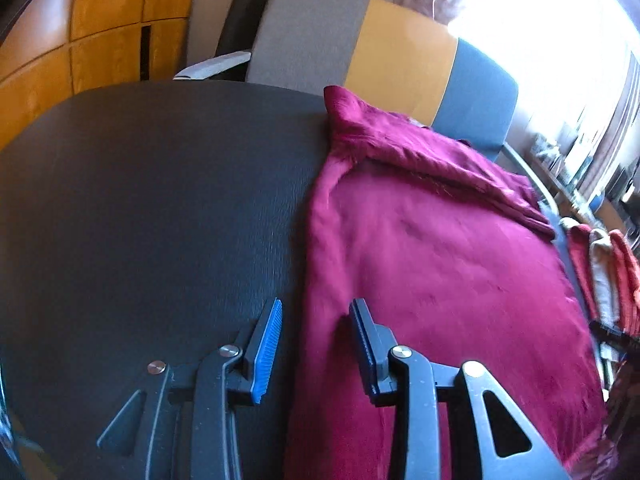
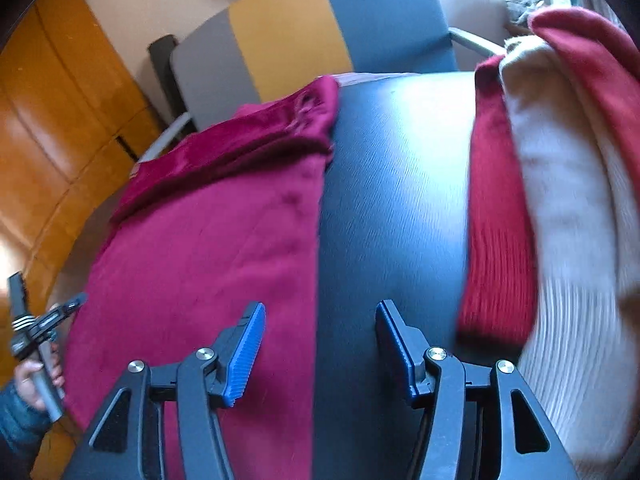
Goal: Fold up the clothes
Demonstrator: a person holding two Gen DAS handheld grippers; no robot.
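Observation:
A magenta garment (image 1: 432, 272) lies flat on the dark table (image 1: 152, 208), its far end folded over into a thick band (image 1: 420, 152). It also shows in the right wrist view (image 2: 208, 248). My left gripper (image 1: 314, 314) is open and empty, its jaws straddling the garment's left edge near the front. My right gripper (image 2: 320, 316) is open and empty, straddling the garment's right edge, the right jaw over bare table (image 2: 392, 208). The left gripper also shows small at the far left of the right wrist view (image 2: 44, 320), held by a hand.
A stack of red and cream clothes (image 2: 560, 184) lies on the table's right side, also seen in the left wrist view (image 1: 604, 272). A grey, yellow and blue chair back (image 1: 380, 48) stands behind the table. Wooden cabinets (image 1: 80, 40) are at the left.

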